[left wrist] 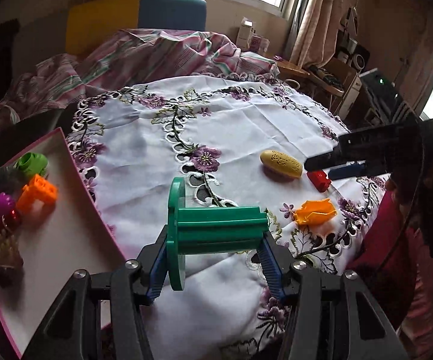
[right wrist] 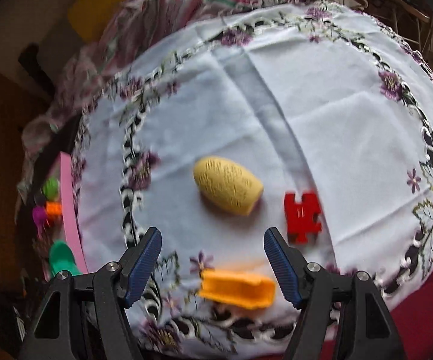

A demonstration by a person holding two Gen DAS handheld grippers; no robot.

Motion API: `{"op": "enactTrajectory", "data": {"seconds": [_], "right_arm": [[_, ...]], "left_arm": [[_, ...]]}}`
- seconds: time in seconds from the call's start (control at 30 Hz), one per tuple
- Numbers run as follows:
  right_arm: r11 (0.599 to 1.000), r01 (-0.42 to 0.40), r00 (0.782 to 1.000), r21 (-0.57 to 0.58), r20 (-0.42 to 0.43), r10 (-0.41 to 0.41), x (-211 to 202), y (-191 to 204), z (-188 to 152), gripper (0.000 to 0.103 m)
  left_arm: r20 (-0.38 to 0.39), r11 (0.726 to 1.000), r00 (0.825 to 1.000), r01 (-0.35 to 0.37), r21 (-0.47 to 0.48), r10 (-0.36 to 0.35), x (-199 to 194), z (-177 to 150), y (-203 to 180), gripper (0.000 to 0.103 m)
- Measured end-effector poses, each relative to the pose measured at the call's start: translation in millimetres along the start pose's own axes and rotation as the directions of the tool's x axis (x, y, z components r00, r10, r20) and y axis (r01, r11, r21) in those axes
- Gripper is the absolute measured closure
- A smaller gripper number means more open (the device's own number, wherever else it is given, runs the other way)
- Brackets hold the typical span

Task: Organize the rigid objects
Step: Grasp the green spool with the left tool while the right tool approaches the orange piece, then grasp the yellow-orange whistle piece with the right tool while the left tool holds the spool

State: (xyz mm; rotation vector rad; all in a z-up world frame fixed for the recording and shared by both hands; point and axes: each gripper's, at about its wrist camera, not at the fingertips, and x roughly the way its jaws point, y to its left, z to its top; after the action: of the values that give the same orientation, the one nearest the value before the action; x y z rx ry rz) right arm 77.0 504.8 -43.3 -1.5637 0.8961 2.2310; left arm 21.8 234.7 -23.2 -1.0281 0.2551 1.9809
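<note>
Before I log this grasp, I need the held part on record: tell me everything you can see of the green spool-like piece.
The green spool piece looks like glossy rigid plastic: a round flat flange at one end and a ribbed, cross-section shaft lying sideways. The left gripper holds it above the embroidered tablecloth, one blue ridged pad against the flange, the other at the shaft's free end. It hangs beside the pink-edged tray. The right wrist view shows only a green blur.

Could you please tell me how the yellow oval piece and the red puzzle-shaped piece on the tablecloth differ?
The yellow oval piece is rounded and egg-like with a patterned, perforated top; the red puzzle piece is flat-sided and blocky with notches and tabs. The yellow one looks clearly larger than the red one. Both lie apart on the tablecloth, ungripped, ahead of the open right gripper.
</note>
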Motion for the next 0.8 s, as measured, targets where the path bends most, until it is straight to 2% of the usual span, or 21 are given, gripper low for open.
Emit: {"op": "enactTrajectory", "data": {"seconds": [0.13,0.3,0.47,0.57,0.8], "right_arm": [[0.999,-0.003,1.000,0.033,-0.023,0.003,-1.4,-2.9,-9.2,0.020],[0.998,0.070,0.992,0.002,-0.109,-0.069,15.4,8.5,-17.1,0.019],[0.988,0.152,0.970,-0.037,-0.186,-0.156,32.5,14.7,-21.7,0.017],[0.980,0.194,0.961,-0.049,-0.192,-0.200,34.5,15.9,-20.8,0.015],[0.970,0.227,0.940,-0.083,-0.244,-0.240,48.5,17.8,-22.3,0.013]], "left_arm": [[0.016,0.999,1.000,0.015,-0.039,-0.014,-11.0,-5.3,9.2,0.047],[0.038,0.997,0.999,0.021,-0.070,-0.018,-23.0,-11.3,18.5,0.047],[0.055,0.994,0.998,0.020,-0.104,-0.014,-34.4,-17.4,31.1,0.047],[0.063,0.991,0.998,0.024,-0.129,-0.016,-39.0,-20.8,38.9,0.047],[0.069,0.986,0.997,0.030,-0.166,-0.019,-43.7,-26.2,51.1,0.047]]}}
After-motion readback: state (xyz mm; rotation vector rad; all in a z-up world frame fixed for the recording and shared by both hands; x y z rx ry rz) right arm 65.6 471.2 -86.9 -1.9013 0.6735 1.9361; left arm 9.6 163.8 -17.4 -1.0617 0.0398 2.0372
